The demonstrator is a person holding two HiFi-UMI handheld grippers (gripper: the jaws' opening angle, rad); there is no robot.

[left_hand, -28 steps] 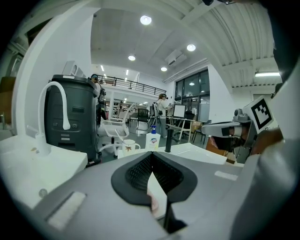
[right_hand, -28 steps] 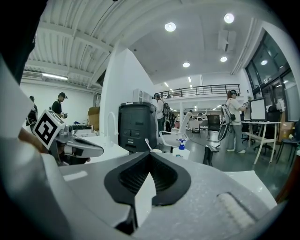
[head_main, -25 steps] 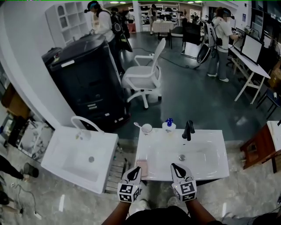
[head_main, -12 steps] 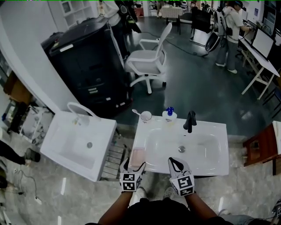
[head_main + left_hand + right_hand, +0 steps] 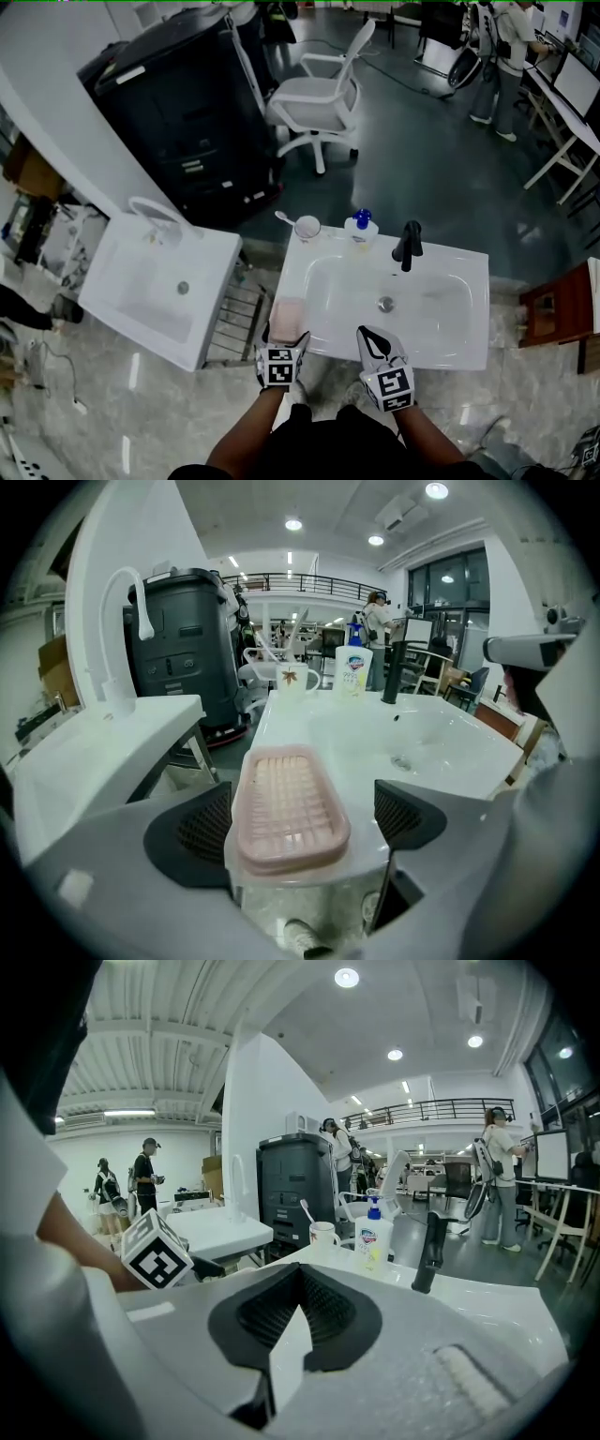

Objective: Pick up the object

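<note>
at the front left corner of the sink [image 5: 441, 323]: reaching for the soap dish [image 5: 288, 314]
the left gripper [image 5: 305, 816] is opening its jaws around the pink dish, pads apart from it; next they should close on its sides and lift. the right gripper [image 5: 298, 1312] is clenched, empty.

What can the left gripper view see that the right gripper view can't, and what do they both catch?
Only the left gripper view: a pink ridged plastic soap dish on the corner of the white basin, between the opening jaws of the left gripper. Only the right gripper view: the right gripper, jaws shut on nothing, and the left gripper's black-and-white marker cube. Both: the white mug, the blue-capped white soap bottle and the black tap.
</note>
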